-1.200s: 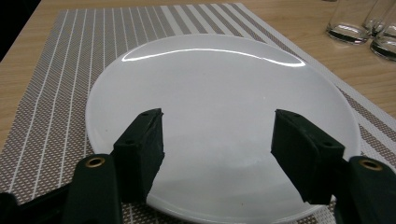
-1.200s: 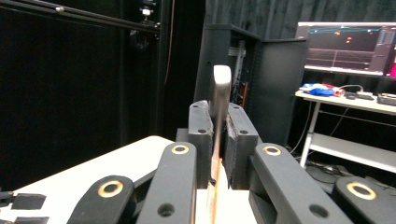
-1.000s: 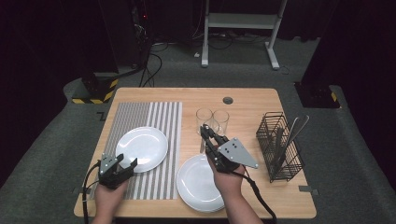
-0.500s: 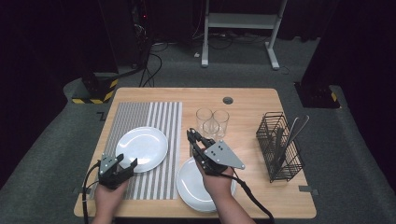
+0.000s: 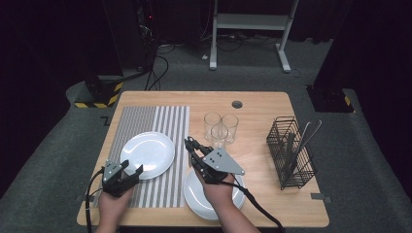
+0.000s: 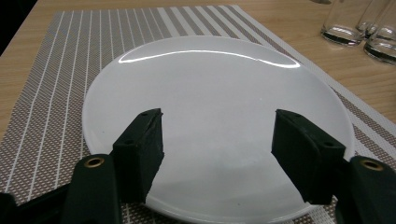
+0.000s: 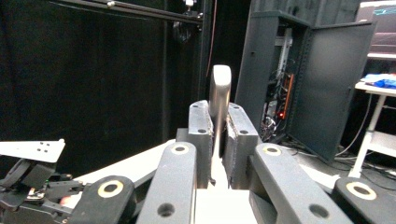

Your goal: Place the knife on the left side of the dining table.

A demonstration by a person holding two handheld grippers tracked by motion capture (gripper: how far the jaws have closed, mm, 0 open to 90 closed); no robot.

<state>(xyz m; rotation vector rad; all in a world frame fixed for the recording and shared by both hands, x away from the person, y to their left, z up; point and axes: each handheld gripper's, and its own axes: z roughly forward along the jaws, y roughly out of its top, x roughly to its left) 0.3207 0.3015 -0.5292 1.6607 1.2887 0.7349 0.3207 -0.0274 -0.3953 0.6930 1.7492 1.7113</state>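
Observation:
My right gripper [image 5: 190, 144] hovers between the two plates, by the right edge of the striped placemat [image 5: 145, 121]. In the right gripper view it [image 7: 218, 130] is shut on a silver piece of cutlery [image 7: 219, 88], whose rounded handle end sticks up past the jaws. What kind of cutlery it is I cannot tell. My left gripper [image 5: 132, 169] [image 6: 217, 140] stands open at the near rim of the white plate [image 5: 147, 154] [image 6: 215, 84] on the placemat, nothing between its jaws. A second white plate [image 5: 194, 196] lies under my right hand.
Three clear glasses [image 5: 221, 127] [image 6: 355, 23] stand close together behind the right gripper. A black wire basket [image 5: 290, 153] with several pieces of cutlery stands at the table's right. The left gripper [image 7: 32, 182] shows low at the left of the right gripper view.
My right gripper has moved left, away from the glasses toward the placemat's edge, with the cutlery still in it. The left gripper has stayed put.

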